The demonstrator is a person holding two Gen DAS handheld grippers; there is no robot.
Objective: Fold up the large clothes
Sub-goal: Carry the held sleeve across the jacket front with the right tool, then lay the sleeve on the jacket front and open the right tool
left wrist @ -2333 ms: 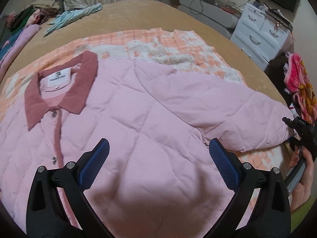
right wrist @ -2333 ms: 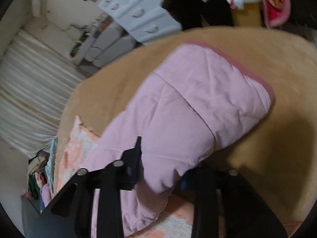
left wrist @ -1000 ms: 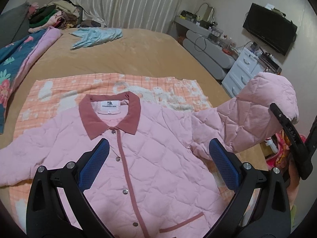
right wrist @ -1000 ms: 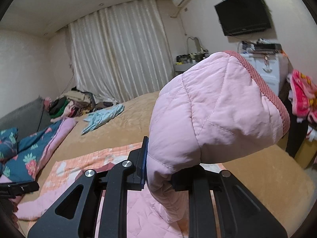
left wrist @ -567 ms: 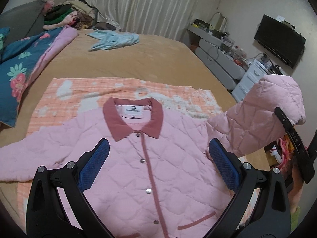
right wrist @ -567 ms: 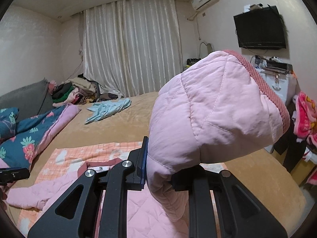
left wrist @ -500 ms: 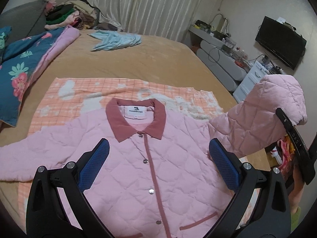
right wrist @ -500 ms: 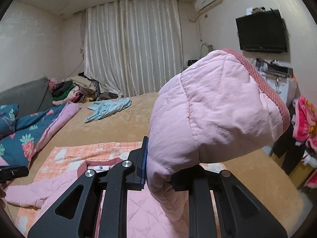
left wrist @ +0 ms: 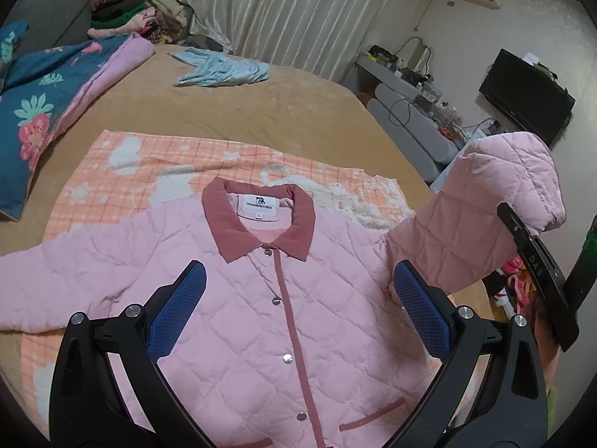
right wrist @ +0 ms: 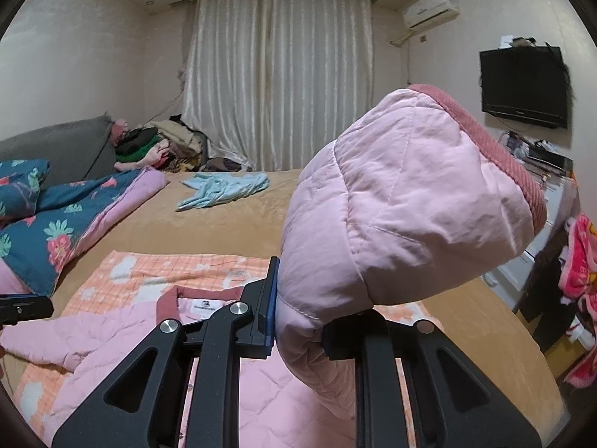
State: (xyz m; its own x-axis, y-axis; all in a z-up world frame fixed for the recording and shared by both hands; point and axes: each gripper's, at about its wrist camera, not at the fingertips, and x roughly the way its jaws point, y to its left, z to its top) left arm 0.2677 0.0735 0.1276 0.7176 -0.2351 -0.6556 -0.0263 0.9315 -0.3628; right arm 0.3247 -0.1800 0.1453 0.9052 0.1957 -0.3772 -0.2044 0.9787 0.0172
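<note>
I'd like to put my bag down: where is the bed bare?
Bare tan bed lies between the orange blanket and the blue garment. Crowded: pink jacket covers the blanket, floral quilt fills the left edge.

Ahead, the far wall is covered by pale curtains [right wrist: 278, 82], and recessed lights are set in the ceiling above. An air conditioner [right wrist: 431, 7] is mounted high to the right, with a television [right wrist: 522, 87] hung below it over white drawers [right wrist: 537, 246]. A tan bed [right wrist: 209, 220] is spread below, and a grey headboard [right wrist: 59, 149] is seen to the left.
</note>
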